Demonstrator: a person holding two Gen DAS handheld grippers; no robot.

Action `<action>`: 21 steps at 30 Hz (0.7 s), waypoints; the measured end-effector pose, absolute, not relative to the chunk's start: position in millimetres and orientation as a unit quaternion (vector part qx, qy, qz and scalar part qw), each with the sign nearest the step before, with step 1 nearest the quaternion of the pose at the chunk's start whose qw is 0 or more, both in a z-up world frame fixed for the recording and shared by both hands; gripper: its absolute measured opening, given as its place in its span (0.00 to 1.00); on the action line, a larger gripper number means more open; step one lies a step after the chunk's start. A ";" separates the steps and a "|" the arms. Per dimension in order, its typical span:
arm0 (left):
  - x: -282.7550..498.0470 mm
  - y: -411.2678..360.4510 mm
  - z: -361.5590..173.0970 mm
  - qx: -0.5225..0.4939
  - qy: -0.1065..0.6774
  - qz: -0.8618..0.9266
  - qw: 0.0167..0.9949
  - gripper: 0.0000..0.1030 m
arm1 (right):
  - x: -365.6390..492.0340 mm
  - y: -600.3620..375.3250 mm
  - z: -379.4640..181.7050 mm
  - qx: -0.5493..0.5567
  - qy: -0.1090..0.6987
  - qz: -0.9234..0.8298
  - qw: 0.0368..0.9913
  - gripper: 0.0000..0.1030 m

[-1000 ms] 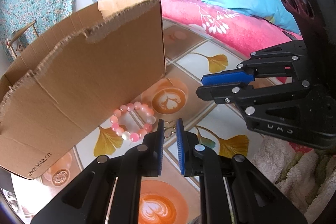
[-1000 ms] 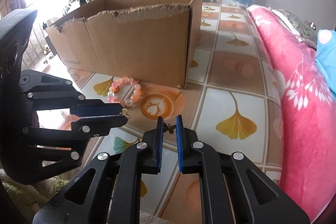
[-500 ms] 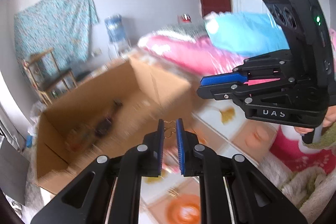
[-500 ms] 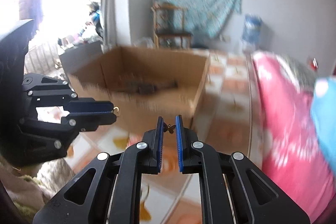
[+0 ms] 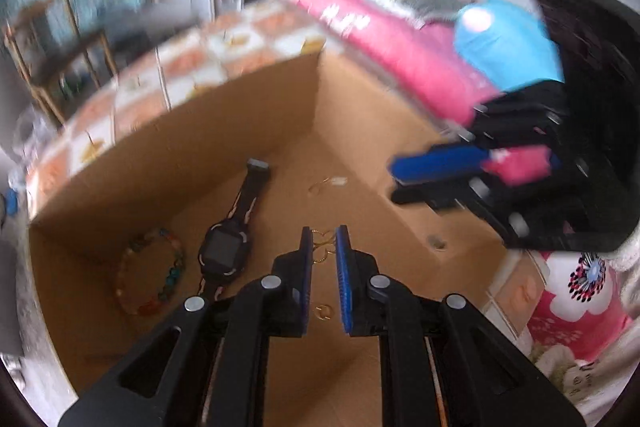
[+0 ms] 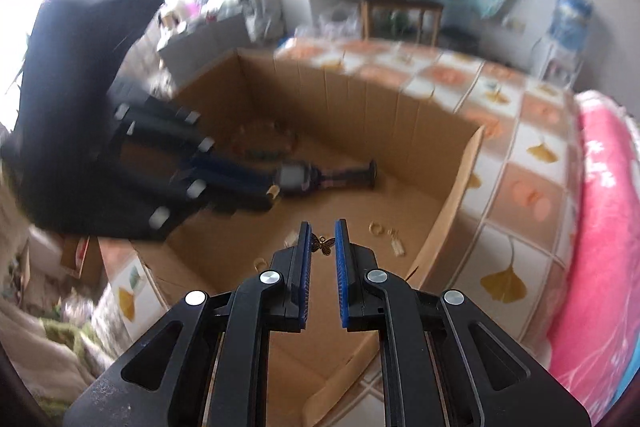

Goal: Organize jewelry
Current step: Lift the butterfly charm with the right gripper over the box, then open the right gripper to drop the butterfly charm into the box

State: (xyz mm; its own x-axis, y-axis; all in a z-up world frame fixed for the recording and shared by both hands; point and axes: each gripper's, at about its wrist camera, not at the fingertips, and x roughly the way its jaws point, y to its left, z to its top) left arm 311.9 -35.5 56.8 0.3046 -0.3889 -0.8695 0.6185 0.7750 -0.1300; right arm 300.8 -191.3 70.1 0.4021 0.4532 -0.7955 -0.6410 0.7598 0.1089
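Left gripper [image 5: 323, 239] pinches a thin gold wire earring [image 5: 322, 247] over the open cardboard box [image 5: 224, 131]; right gripper [image 6: 322, 237] clamps a small bronze butterfly charm [image 6: 324, 244] above the box's right side. Inside lie a black watch [image 5: 226, 253], a multicoloured bead bracelet [image 5: 150, 277], seemingly blurred, and loose gold rings [image 6: 376, 227]. No writing is legible.

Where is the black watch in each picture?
Left wrist view: the black watch lies on the floor of the cardboard box, left of centre, just right of the colourful bead bracelet.
Right wrist view: the watch lies blurred near the middle of the box, partly behind the left gripper.
Shared landmark: the bead bracelet lying beside the watch.
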 end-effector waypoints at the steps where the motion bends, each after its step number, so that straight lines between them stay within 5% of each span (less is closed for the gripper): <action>1: 323.2 -38.3 49.8 0.113 0.522 -0.316 0.784 0.11 | 303.1 -189.8 65.3 -0.115 0.443 0.331 0.825 0.09; 21: 390.1 -78.4 -10.8 0.079 0.644 -0.304 0.698 0.13 | 304.7 -167.0 44.9 -0.247 0.450 0.370 0.774 0.11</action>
